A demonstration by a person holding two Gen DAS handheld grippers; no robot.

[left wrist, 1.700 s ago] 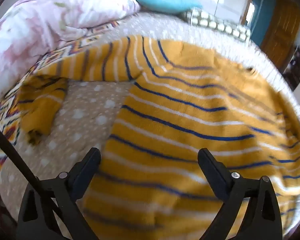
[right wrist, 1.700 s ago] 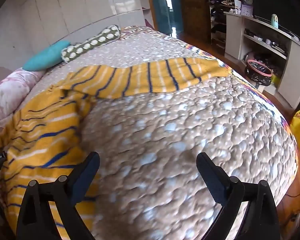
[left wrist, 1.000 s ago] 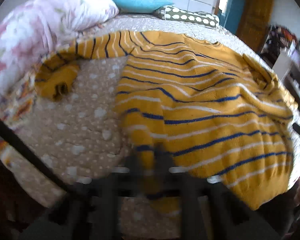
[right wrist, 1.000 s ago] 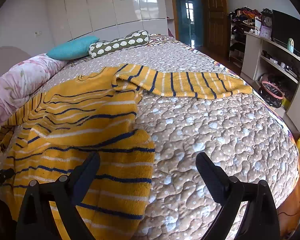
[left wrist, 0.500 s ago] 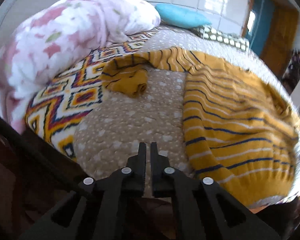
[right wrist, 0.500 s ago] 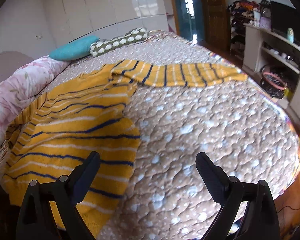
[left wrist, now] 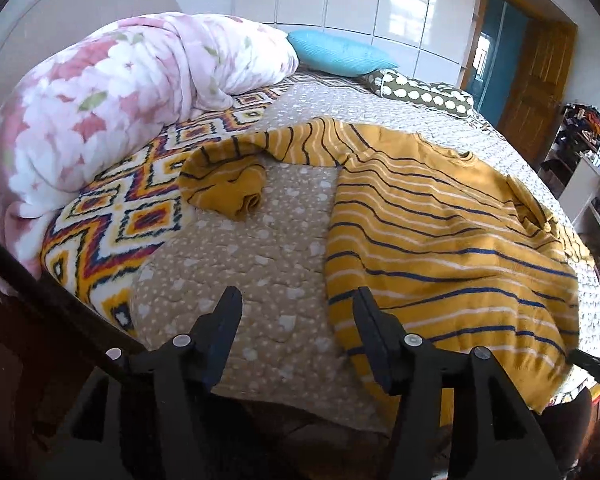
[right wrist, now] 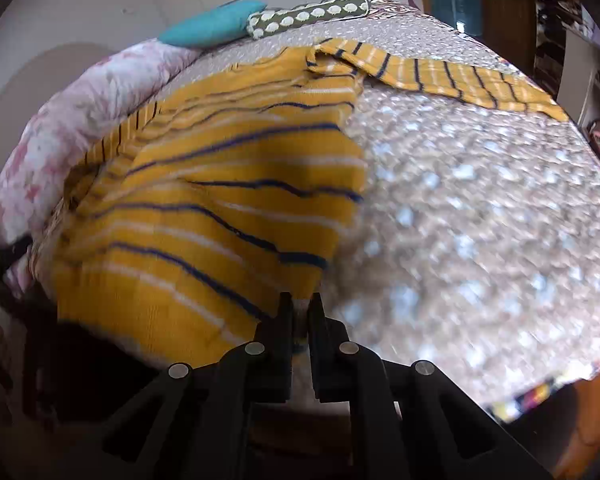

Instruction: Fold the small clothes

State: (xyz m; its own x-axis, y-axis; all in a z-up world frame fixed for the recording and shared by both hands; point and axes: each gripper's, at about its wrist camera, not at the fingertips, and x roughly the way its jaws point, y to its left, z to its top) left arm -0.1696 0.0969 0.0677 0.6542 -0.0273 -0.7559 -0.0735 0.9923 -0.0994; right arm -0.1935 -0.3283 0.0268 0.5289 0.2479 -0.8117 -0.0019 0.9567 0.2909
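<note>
My right gripper (right wrist: 300,304) has just snapped its jaws closed on the sweater's (right wrist: 220,200) hem corner. My left gripper (left wrist: 296,308) has been opening, jaws half apart over bare quilt (left wrist: 260,264), holding nothing. Sweater lies spread across the bed; pillows (left wrist: 340,52) beyond.

Bright daylight, fisheye warp, right-wrist motion blur

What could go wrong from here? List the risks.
1. The right gripper is shut on only the corner of the yellow striped sweater; the hem may slip out.
2. The left sleeve lies crumpled and could fold in crooked.
3. The left gripper, just opening, holds nothing, so that side may drag.
</note>
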